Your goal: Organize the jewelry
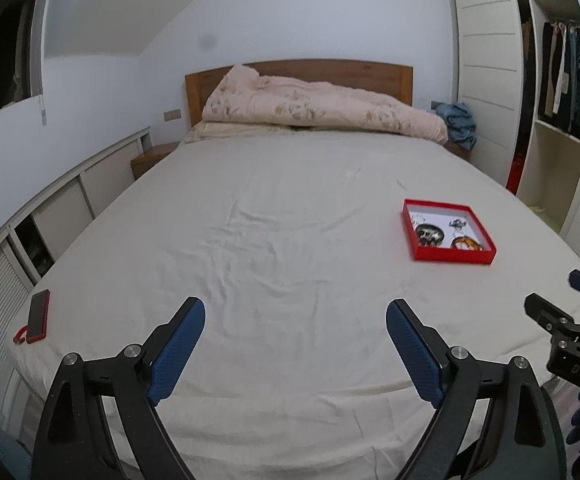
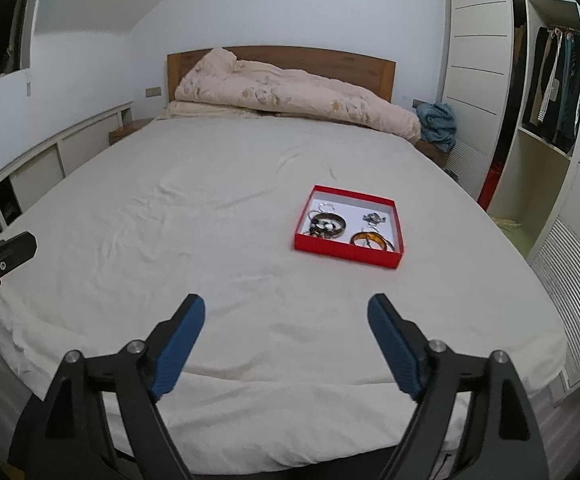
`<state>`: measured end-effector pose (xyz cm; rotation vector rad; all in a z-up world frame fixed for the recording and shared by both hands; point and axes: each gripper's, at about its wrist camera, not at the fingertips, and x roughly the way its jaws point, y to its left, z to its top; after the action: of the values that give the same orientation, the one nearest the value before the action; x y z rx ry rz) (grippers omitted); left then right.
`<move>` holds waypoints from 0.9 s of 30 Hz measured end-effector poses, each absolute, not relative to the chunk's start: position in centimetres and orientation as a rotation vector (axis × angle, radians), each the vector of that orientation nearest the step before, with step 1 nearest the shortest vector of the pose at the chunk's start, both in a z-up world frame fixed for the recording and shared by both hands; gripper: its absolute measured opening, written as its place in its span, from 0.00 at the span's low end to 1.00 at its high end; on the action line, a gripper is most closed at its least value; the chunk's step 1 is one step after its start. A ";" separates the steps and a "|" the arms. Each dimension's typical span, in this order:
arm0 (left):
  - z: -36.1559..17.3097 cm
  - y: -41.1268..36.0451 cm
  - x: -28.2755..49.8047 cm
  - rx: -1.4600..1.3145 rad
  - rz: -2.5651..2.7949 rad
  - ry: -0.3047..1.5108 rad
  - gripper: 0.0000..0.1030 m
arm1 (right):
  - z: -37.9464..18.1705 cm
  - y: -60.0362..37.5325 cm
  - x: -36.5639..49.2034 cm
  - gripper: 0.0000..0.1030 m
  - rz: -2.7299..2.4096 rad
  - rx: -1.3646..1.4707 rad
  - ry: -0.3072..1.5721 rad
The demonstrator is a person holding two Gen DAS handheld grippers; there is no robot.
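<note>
A shallow red box (image 2: 346, 250) with a white floor sits on the bed's right half; it also shows in the left wrist view (image 1: 452, 255). Inside lie a dark bangle with beads (image 2: 327, 226), an amber bangle (image 2: 371, 240), a small silver piece (image 2: 374, 218) and a thin silver ring (image 2: 324, 207). My right gripper (image 2: 286, 316) is open and empty, above the bed's foot, short of the box. My left gripper (image 1: 295, 318) is open and empty, left of the box. The right gripper's side shows in the left wrist view (image 1: 570, 328).
A cream sheet covers the bed (image 2: 210, 220). A folded quilt (image 2: 290, 100) lies at the headboard. A red phone (image 1: 38, 316) lies at the bed's left front corner. A wardrobe (image 2: 546, 100) stands right, low cabinets (image 1: 50, 216) left.
</note>
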<state>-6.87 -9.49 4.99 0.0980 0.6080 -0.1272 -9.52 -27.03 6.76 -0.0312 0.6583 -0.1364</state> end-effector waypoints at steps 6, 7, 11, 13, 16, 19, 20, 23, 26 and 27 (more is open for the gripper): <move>3.5 -9.4 -5.6 0.104 -0.109 0.660 0.89 | 6.0 -28.0 -9.0 0.83 -0.158 -0.035 0.684; 3.3 -9.5 -5.4 0.102 -0.110 0.669 0.89 | 5.9 -28.0 -8.9 0.83 -0.167 -0.048 0.689; 2.8 -9.9 -4.6 0.112 -0.110 0.688 0.89 | 5.4 -28.7 -8.2 0.83 -0.190 -0.073 0.712; 2.5 -10.3 -4.2 0.122 -0.109 0.696 0.89 | 5.2 -29.2 -8.0 0.83 -0.194 -0.067 0.723; 2.1 -10.8 -3.7 0.137 -0.107 0.712 0.89 | 4.7 -30.1 -7.5 0.83 -0.202 -0.057 0.743; 1.4 -11.3 -3.2 0.152 -0.109 0.735 0.89 | 3.9 -31.0 -7.0 0.83 -0.200 -0.032 0.767; 1.2 -11.5 -3.0 0.157 -0.111 0.742 0.89 | 3.7 -31.2 -6.9 0.83 -0.200 -0.028 0.774; 0.7 -11.9 -2.5 0.169 -0.113 0.759 0.89 | 3.0 -31.8 -6.5 0.83 -0.196 -0.011 0.797; 0.1 -12.1 -1.9 0.175 -0.114 0.778 0.89 | 2.4 -32.1 -6.1 0.83 -0.188 0.002 0.813; 0.0 -12.1 -1.7 0.174 -0.115 0.783 0.89 | 2.2 -32.2 -6.0 0.83 -0.186 0.005 0.819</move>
<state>-1.74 -12.14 -0.02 0.1745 0.7834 -0.1148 -5.99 -32.19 2.18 0.0048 0.8189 -0.1864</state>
